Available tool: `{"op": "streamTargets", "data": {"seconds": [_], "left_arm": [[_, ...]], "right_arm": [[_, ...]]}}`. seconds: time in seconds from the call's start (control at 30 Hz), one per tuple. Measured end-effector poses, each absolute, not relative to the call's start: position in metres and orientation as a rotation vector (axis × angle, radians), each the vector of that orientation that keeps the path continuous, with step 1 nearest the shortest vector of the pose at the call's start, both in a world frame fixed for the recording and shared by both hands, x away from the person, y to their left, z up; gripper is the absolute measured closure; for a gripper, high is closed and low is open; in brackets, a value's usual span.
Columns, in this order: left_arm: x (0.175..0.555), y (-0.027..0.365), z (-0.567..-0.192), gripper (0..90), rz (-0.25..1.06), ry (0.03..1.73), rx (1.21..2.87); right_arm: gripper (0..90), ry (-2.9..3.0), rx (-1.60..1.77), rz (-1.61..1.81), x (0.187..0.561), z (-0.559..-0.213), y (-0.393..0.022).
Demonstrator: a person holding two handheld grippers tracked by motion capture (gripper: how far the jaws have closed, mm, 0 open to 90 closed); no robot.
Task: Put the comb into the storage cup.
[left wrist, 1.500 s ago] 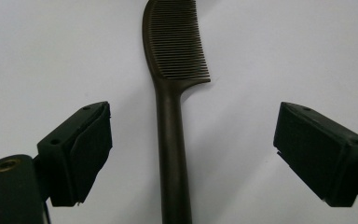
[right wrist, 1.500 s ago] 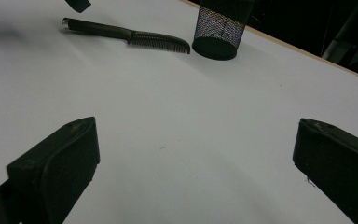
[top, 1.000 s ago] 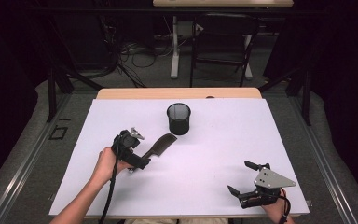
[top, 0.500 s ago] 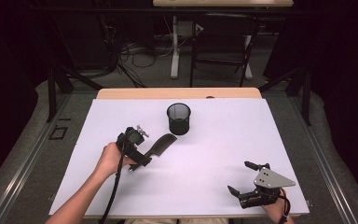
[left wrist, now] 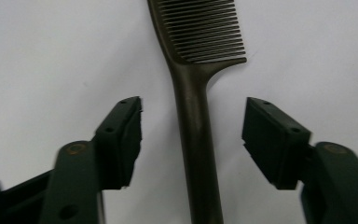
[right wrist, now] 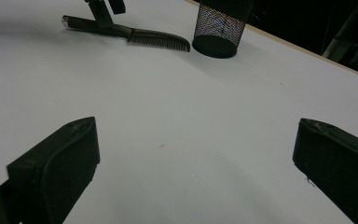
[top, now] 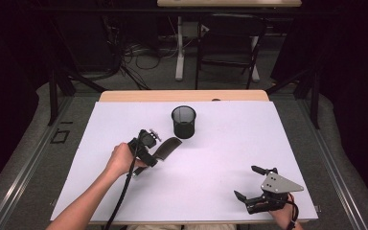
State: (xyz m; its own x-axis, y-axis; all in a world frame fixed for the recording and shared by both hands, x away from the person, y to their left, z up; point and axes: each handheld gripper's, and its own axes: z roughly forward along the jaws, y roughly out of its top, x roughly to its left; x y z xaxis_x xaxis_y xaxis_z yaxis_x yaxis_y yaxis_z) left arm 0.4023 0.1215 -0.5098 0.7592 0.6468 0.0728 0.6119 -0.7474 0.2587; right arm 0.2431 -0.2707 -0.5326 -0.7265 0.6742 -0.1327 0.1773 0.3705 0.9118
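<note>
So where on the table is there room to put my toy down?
Lots of room. The biggest bare patch lies in the middle of the white table, between the comb and the right tongs. The far right side past the mesh cup is bare too. It is crowded only around the comb, where the left tongs straddle its handle.

My left hand grips black two-jaw left gripper, forearm coming in from lower left at slant, cable trailing back along arm. Left gripper low over white surface, jaws pointing away and to right. Jaws half apart, just been closing, straddling slim dark handle; pads clear of it on both sides, no contact. My right hand low at near right edge, holding black right gripper with grey three-cornered plate. Its jaws spread wide, pointing left, nothing between them.
</note>
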Motion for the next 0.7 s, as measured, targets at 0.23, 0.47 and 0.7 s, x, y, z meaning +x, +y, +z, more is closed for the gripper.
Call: {"op": "streamTargets", "data": {"seconds": [0.23, 0.47, 0.7], "left_arm": [[0.409, 0.116, -0.517, 48.5, 0.2, 1.004, 2.793], [0.416, 0.113, -0.522, 56.2, 0.154, 1.014, 2.82], [0.417, 0.111, -0.525, 63.1, 0.138, 1.037, 2.809]], "right_arm": [[0.1, 2.145, 0.736, 1.34, 0.243, -0.533, -0.27], [0.1, 2.146, 0.737, 1.341, 0.243, -0.533, -0.27], [0.1, 2.145, 0.733, 1.34, 0.243, -0.533, -0.27]]}}
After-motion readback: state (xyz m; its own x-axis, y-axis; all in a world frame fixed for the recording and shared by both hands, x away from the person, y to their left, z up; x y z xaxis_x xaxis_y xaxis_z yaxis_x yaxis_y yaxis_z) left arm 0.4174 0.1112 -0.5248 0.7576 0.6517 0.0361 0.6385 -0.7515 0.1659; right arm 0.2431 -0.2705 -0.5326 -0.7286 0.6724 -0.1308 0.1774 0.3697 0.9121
